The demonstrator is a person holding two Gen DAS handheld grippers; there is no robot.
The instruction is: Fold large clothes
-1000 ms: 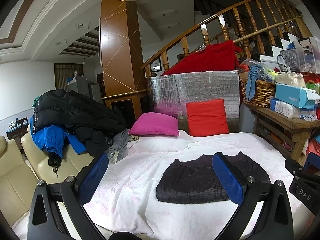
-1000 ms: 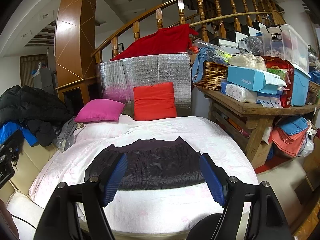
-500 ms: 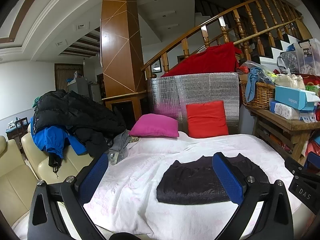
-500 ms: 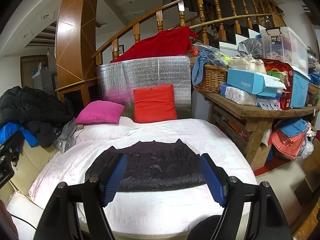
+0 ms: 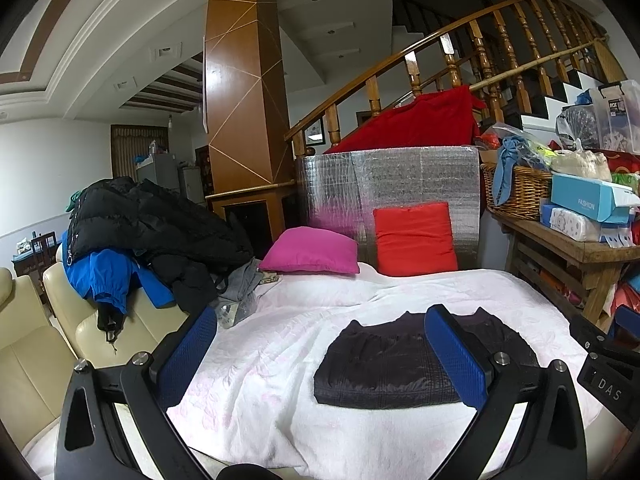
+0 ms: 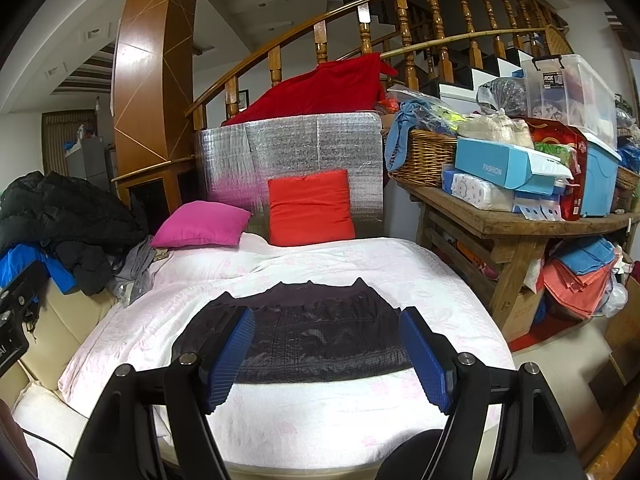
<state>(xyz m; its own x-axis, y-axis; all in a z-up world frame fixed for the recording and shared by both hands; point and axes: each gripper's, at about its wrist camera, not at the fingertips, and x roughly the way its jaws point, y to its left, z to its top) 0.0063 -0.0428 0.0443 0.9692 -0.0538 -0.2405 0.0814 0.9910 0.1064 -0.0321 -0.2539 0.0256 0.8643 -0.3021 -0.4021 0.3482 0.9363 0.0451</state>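
The left gripper (image 5: 320, 348) is hanging above the near edge of the bed (image 5: 260, 360) with its blue pads (image 5: 454, 354) spread wide and nothing between them. The right gripper (image 6: 327, 354) is likewise standing open and empty, its pads (image 6: 424, 360) framing the folded dark garment (image 6: 304, 332) without touching it.

The garment is lying flat on the bed's white cover, a compact dark rectangle with small points sticking up along its far edge. In the left wrist view the garment (image 5: 384, 364) is sitting toward the right half of the bed, partly behind the right-hand pad.

At the far end of the bed, a pink pillow (image 6: 200, 226) is lying flat and a red pillow (image 6: 310, 208) is leaning upright against a silver foil panel (image 6: 288, 148). A red cloth (image 6: 320, 88) is draping behind the panel, under a wooden stair railing (image 6: 400, 28).

Left of the bed, a heap of black and blue jackets (image 5: 132, 236) is piling on a cream sofa (image 5: 36, 344), with a grey cloth (image 5: 240, 284) spilling onto the bed's edge. Right of the bed, a wooden table (image 6: 520, 228) is carrying a wicker basket (image 6: 424, 156), a blue box (image 6: 500, 168) and clear storage bins (image 6: 572, 92)
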